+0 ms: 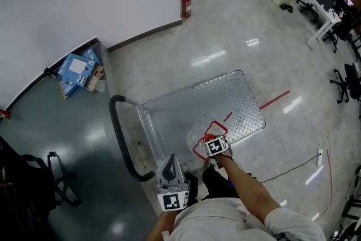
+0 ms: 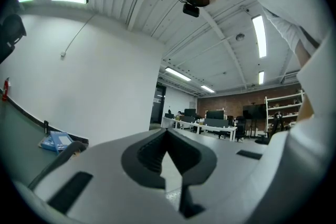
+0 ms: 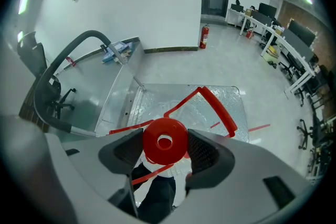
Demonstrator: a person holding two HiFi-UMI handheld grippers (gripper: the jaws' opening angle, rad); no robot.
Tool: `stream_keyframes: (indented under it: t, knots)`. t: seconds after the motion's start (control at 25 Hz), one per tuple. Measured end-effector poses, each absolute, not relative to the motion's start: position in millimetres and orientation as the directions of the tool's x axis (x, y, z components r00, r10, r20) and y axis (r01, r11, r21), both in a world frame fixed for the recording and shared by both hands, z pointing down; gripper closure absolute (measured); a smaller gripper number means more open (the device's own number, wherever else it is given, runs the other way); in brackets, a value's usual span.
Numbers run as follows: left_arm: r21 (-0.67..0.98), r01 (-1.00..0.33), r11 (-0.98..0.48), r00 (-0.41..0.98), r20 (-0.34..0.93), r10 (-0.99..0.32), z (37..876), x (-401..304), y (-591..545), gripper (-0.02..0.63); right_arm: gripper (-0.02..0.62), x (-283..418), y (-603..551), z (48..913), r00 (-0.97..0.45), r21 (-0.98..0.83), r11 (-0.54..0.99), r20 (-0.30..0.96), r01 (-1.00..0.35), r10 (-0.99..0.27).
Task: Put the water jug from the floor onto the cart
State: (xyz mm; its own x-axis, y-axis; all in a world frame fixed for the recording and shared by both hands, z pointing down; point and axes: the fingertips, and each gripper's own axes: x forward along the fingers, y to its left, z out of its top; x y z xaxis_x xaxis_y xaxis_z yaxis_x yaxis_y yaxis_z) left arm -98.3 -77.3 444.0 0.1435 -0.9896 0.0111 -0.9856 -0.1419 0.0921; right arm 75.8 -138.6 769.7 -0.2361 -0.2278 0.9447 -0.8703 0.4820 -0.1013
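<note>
The water jug (image 1: 198, 136) is clear with a red cap (image 3: 164, 141) and a red carry handle (image 3: 219, 108). It is over the near end of the cart's diamond-plate deck (image 1: 225, 97); I cannot tell whether it rests on the deck. My right gripper (image 1: 212, 144) points down, its jaws shut on the red cap from both sides (image 3: 165, 150). My left gripper (image 1: 171, 171) is held close to my body beside the cart's black push handle (image 1: 120, 134). It points up toward the ceiling, shut with nothing in it (image 2: 168, 150).
A red fire extinguisher (image 1: 186, 1) stands by the white wall. Blue boxes (image 1: 75, 70) lie at the wall's corner. A black chair (image 1: 39, 178) is at the left. Desks and office chairs (image 1: 316, 3) fill the far right. Red tape (image 1: 274, 100) and a cable (image 1: 293, 169) cross the floor.
</note>
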Motion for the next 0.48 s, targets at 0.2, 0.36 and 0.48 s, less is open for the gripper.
stream_keyframes:
  t: [0.2,0.36,0.48]
  knots:
    - [0.101,-0.988,-0.118,0.121,0.031,-0.992,450.2,-100.6,-103.1,0.603,0.324,66.7,-159.4,776.5,-0.232,-0.108,0.495,0.953,-0.862,-0.197]
    - [0.095,-0.988,-0.120,0.124,0.042,-0.991,453.5,-99.7,-116.4,0.603,0.324,64.3,-168.7,787.9,-0.222,-0.108,0.494,0.958,-0.863,-0.178]
    - [0.094,-0.989,-0.117,0.122,0.049,-0.991,456.9,-99.6,-121.9,0.603,0.324,64.9,-172.7,795.7,-0.216,-0.106,0.502,0.962,-0.858,-0.166]
